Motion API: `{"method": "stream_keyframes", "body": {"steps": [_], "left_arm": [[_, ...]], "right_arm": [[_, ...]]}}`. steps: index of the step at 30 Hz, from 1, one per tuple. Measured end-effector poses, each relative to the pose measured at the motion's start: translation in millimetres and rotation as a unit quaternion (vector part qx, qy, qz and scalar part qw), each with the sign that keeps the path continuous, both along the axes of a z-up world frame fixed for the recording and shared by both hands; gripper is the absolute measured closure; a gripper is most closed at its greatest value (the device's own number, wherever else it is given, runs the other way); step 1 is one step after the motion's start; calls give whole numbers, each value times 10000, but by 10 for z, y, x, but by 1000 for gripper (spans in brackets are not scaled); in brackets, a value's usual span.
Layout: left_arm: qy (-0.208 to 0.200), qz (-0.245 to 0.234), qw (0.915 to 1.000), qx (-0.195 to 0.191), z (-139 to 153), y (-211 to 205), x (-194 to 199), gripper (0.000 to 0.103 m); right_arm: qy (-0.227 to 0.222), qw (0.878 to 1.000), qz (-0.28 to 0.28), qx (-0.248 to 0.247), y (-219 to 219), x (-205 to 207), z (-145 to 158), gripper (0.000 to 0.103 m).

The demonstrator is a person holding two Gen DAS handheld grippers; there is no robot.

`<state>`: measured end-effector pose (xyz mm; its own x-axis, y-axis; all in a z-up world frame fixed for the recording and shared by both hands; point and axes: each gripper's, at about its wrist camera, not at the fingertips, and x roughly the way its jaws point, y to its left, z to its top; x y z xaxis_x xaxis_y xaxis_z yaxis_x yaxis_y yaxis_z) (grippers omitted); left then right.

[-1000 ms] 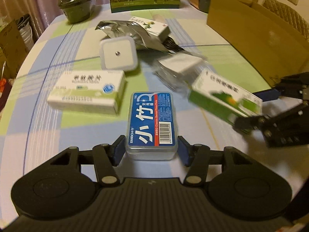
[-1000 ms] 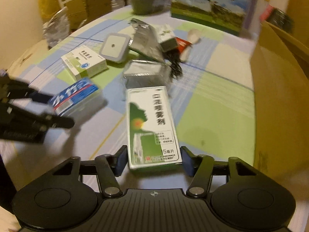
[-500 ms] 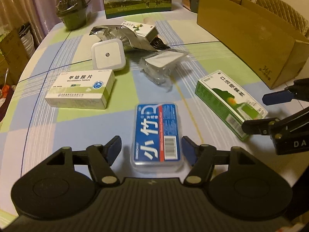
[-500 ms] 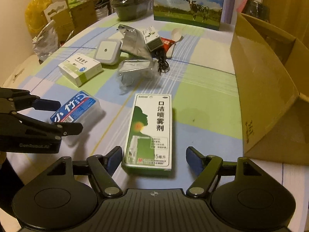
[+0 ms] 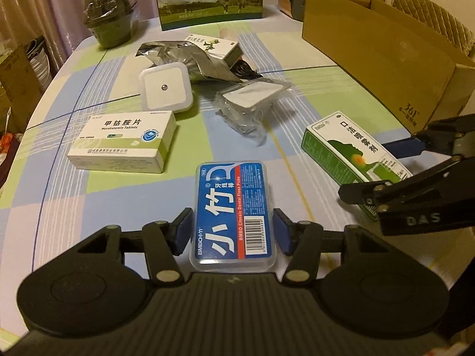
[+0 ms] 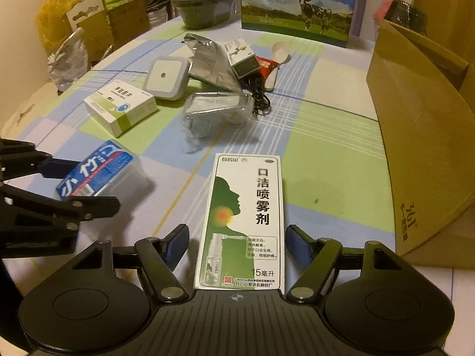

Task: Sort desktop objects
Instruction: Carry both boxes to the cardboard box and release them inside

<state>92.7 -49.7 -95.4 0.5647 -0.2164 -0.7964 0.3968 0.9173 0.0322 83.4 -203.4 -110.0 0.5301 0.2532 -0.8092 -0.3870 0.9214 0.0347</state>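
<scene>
Closing on two items at once. Left tongs (image 5: 231, 228) now pinching the blue-labelled clear plastic floss-pick case (image 5: 233, 212): blue pads touching both long sides, whereas half a second ago a clear gap showed on each side. Case lying flat on the checked-cloth surface (image 5: 98, 195), not lifted as far as can be judged. Right tongs (image 6: 237, 246) spread around the green-and-white spray carton (image 6: 246, 222), pads near both long edges but apart from them; gap narrower than half a second ago, carton in the same spot on the surface, near end reaching back to the tool body.

Meaning for the task: left grasp apparently secured, right grasp one squeeze short. Next step judged to be closing the right side, then carrying both items off, probably to the open brown cardboard box (image 6: 421, 124) at the right, though the destination is not certain.

Not yet handled, further back: white-and-green tablet box (image 5: 124, 142), white square night light (image 5: 164, 89), clear plastic-wrapped package (image 5: 249, 103), crumpled silver foil bag (image 5: 190, 59).

Risk: smooth case sides could slip on lifting.
</scene>
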Motion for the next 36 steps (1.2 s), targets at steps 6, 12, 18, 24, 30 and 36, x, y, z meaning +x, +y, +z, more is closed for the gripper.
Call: {"method": "stream_keyframes", "body": {"steps": [6,12,18,24,30,36], "left_arm": [[18,-16,10000,-23,31,3,-19,51],[-52,-97,9998,-140,197,-81,-87,51],[-227,-263,9992,-187,394,-214,-189,51],[-353,-345,9985,-250,571,-318,-291,51],[-445,-416,9976,-337,721,-430,-400,51],[-514,-530,9966,-370,820,-539,-477,51]], "right_arm": [[-83,9998,-128,105,-42,-68,56,50],[-255,9984,-423,274,-181,-185,266,50],[-467,9963,-609,395,-328,-323,526,50],[-706,9936,-732,488,-463,-470,771,50],[-901,9909,-818,579,-582,-582,977,50],[-1063,9885,-878,615,-663,-647,1126,50]]}}
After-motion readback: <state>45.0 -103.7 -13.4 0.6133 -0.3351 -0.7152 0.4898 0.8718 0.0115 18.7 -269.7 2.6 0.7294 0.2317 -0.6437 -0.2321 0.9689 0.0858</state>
